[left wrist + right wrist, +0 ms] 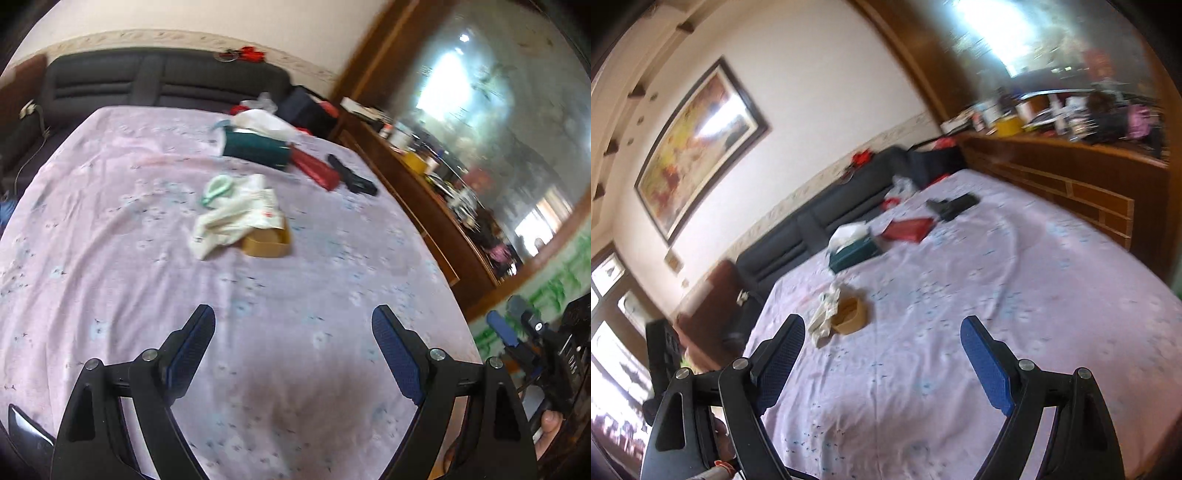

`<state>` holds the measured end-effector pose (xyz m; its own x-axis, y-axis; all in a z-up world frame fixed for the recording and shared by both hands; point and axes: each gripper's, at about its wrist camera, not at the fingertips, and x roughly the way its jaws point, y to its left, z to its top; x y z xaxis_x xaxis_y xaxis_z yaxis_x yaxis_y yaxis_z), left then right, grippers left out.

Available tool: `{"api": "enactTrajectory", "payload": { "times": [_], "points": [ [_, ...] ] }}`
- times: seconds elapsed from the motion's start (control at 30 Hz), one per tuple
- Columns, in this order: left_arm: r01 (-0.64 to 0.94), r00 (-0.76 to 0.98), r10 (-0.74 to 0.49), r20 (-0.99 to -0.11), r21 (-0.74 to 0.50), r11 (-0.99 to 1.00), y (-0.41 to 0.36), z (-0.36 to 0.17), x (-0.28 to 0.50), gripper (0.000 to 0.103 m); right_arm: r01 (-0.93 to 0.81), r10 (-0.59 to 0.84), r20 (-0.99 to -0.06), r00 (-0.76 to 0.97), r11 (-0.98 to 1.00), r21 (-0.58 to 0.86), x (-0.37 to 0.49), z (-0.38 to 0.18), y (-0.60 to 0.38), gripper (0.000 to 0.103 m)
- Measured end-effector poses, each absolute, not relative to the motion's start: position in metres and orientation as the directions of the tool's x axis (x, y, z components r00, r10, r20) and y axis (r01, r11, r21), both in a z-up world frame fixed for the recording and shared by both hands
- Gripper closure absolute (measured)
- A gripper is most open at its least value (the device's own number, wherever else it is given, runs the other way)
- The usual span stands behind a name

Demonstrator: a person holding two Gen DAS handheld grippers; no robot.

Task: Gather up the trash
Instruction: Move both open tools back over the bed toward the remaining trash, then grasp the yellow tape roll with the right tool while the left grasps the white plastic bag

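Only the right wrist view shows the framed painting (698, 147) on the wall; only the left view shows the pale green ring (218, 187) on the crumpled white wrapper (236, 214). Wrapper lies mid-bed on the lilac sheet (110, 240), draped over a small cardboard box (267, 242); tissue box (258, 147) nearer the headboard edge. Left gripper (293, 325) spread wide, holding nothing, above the sheet; right gripper (882, 332) likewise spread, empty.
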<state>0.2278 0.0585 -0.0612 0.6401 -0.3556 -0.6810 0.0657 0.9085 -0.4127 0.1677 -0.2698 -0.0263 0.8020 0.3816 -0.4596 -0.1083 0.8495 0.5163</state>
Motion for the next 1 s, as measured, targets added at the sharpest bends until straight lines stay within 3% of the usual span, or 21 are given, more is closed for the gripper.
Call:
{"api": "enactTrajectory", "payload": {
  "times": [0.37, 0.57, 0.9, 1.0],
  "points": [
    [-0.06, 0.646, -0.298, -0.703, -0.435, 0.898, 0.093, -0.077, 0.31, 0.018, -0.278, 0.597, -0.566, 0.569, 0.787, 0.552, 0.296, -0.087, -0.182, 0.014],
    [-0.035, 0.617, -0.31, -0.724, -0.419, 0.907, 0.101, -0.093, 0.362, 0.018, -0.26, 0.645, -0.598, 0.476, 0.753, 0.605, 0.356, -0.122, -0.158, 0.024],
    [0.105, 0.523, -0.365, -0.77, -0.366, 0.925, 0.081, -0.122, 0.407, 0.018, -0.181, 0.669, -0.645, 0.369, 0.733, 0.656, 0.416, -0.16, -0.134, 0.05],
    [0.099, 0.522, -0.322, -0.79, -0.318, 0.943, 0.077, -0.13, 0.41, 0.02, -0.176, 0.66, -0.665, 0.351, 0.744, 0.645, 0.42, -0.169, -0.123, 0.075]
  ]
}}
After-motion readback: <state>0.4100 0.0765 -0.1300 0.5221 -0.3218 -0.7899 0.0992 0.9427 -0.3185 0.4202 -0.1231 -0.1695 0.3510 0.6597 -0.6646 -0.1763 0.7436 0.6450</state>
